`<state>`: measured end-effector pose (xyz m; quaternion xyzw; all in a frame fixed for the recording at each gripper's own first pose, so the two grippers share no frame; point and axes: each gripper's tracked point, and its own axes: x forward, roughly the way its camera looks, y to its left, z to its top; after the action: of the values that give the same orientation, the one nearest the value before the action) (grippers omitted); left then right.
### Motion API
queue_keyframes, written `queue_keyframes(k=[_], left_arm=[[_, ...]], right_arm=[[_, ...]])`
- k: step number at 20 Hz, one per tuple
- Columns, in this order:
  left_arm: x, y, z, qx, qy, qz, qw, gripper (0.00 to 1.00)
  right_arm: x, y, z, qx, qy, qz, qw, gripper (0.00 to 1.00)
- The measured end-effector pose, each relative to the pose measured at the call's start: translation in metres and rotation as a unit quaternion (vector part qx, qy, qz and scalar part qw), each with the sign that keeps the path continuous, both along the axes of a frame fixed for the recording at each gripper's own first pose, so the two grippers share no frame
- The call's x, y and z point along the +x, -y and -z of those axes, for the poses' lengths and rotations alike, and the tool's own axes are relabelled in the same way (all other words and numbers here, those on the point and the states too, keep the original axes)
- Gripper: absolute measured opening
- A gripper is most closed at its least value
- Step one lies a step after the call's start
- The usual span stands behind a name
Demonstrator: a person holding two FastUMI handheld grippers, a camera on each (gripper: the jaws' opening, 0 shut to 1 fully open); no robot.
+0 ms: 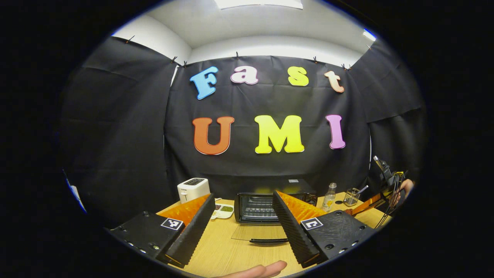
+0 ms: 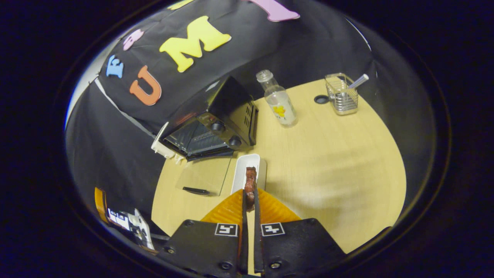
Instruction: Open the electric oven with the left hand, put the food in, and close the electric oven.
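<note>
The black electric oven [image 1: 256, 206] stands at the back of the table, its glass door [image 1: 259, 233] folded down flat with the handle [image 1: 269, 241] nearest me. My left gripper [image 1: 243, 194] hangs wide open in front of it, holding nothing. In the right gripper view the oven [image 2: 216, 119] and its lowered door [image 2: 202, 175] lie to the left. My right gripper [image 2: 249, 195] is shut on a brown piece of food [image 2: 251, 179], just over a long white tray [image 2: 249, 164] beside the oven door.
A white toaster [image 1: 193, 189] and a small dish [image 1: 223, 210] sit left of the oven. To its right stand a glass bottle [image 2: 278, 102] and a wire basket [image 2: 341, 94]. A fingertip [image 1: 262, 270] shows at the near edge. Bare tabletop [image 2: 339, 162] spreads to the right.
</note>
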<state>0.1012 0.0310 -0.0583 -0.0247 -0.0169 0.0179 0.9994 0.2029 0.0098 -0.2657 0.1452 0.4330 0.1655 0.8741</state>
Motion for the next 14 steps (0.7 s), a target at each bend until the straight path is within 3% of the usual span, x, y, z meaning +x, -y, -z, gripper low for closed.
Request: queue_keyframes(k=[5, 7, 11, 14], left_arm=[[-0.001, -0.008, 0.023, 0.011, -0.018, 0.002, 1.000, 0.95], [-0.003, -0.014, 0.026, 0.011, -0.017, -0.004, 1.000, 0.95], [-0.009, -0.024, 0.037, 0.005, -0.026, -0.009, 1.000, 0.95], [-0.014, -0.036, 0.046, -0.002, -0.034, -0.018, 0.999, 0.95]], right_arm=[[-0.028, -0.043, -0.033, -0.050, 0.066, -0.061, 0.995, 0.05], [-0.037, -0.068, -0.039, -0.065, 0.087, -0.087, 0.990, 0.09], [-0.042, -0.120, -0.037, -0.101, 0.131, -0.136, 0.977, 0.09], [-0.040, -0.147, -0.010, -0.143, 0.138, -0.167, 0.966, 0.09]])
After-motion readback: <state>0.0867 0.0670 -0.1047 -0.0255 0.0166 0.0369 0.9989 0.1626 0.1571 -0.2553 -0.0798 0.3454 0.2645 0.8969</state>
